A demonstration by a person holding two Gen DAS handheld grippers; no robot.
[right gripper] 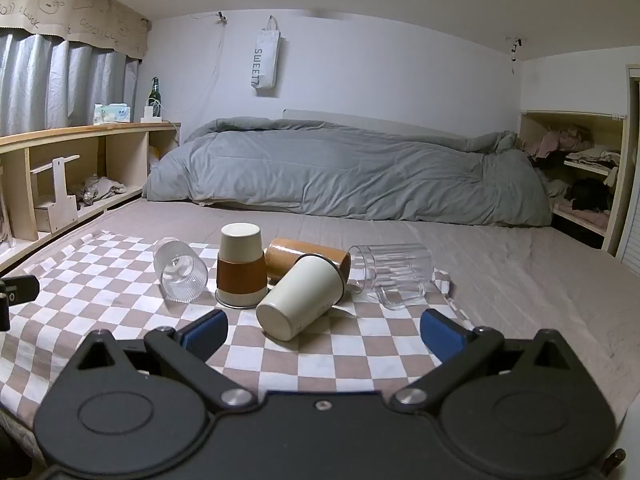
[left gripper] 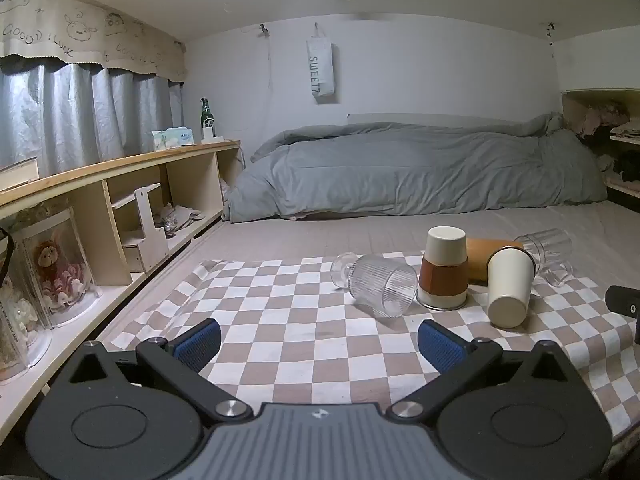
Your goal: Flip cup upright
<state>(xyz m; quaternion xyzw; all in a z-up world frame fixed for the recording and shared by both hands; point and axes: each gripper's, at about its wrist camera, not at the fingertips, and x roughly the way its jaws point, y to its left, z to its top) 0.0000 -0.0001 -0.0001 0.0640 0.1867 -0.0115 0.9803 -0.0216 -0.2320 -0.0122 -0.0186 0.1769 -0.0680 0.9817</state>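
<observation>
Several cups lie on a checkered cloth. A ribbed clear glass lies on its side. A cream cup with a brown sleeve stands upside down. A plain cream cup lies tilted, its base toward me, leaning on a brown cup on its side. A clear glass mug lies on its side at the right. My left gripper is open and empty, short of the ribbed glass. My right gripper is open and empty, just before the plain cream cup.
The cloth lies on a mattress. A grey duvet is heaped at the back. A low wooden shelf with a bottle, a tissue box and boxed dolls runs along the left. An alcove with clothes is at the right.
</observation>
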